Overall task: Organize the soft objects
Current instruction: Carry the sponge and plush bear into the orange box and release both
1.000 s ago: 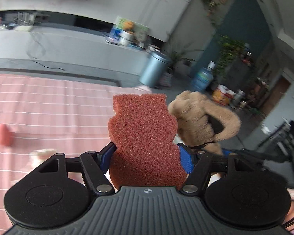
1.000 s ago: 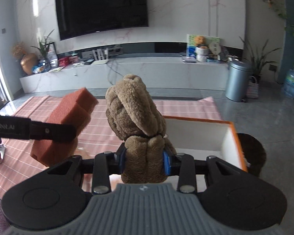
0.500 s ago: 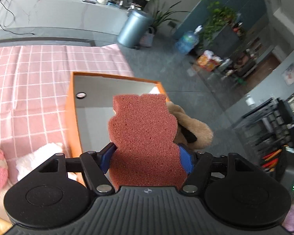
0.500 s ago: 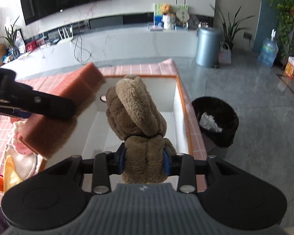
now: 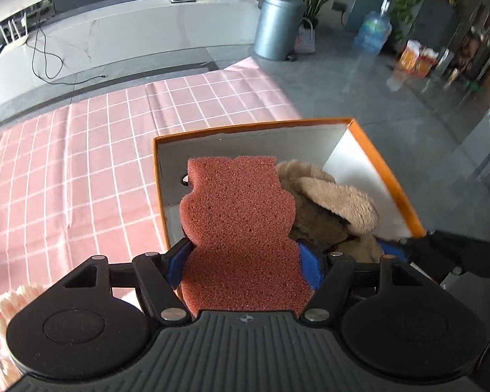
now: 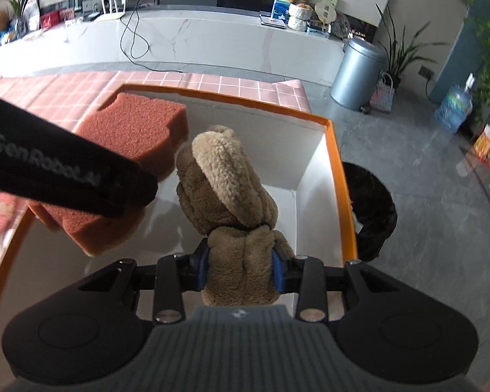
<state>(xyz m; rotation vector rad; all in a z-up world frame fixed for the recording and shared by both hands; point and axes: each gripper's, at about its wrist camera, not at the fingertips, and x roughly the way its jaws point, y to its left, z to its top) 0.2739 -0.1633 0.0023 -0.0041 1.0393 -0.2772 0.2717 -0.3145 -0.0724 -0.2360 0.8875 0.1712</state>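
Foam-red sponge (image 5: 241, 225) sitting clamped between the blue pads of the left gripper (image 5: 243, 263), fingers closed in just to its width, standing upright over the near-left part of the orange-rimmed box (image 5: 254, 128). Brown plush toy (image 6: 225, 183) being pinched low down by the right gripper (image 6: 240, 266), pads pressing into the fur on both sides, head leaning forward above the box's white floor. Hanging side by side, sponge left of plush, nearly touching in the left wrist view. Resting under the box, pink checked cloth (image 5: 98, 150) covering the table, with a pale fluffy item (image 5: 13, 297) showing at its near-left edge. Standing on the floor just past the box's right wall, a black bin (image 6: 372, 205); farther off, a grey metal bin (image 6: 356, 73) beside the long white counter (image 6: 196, 39).
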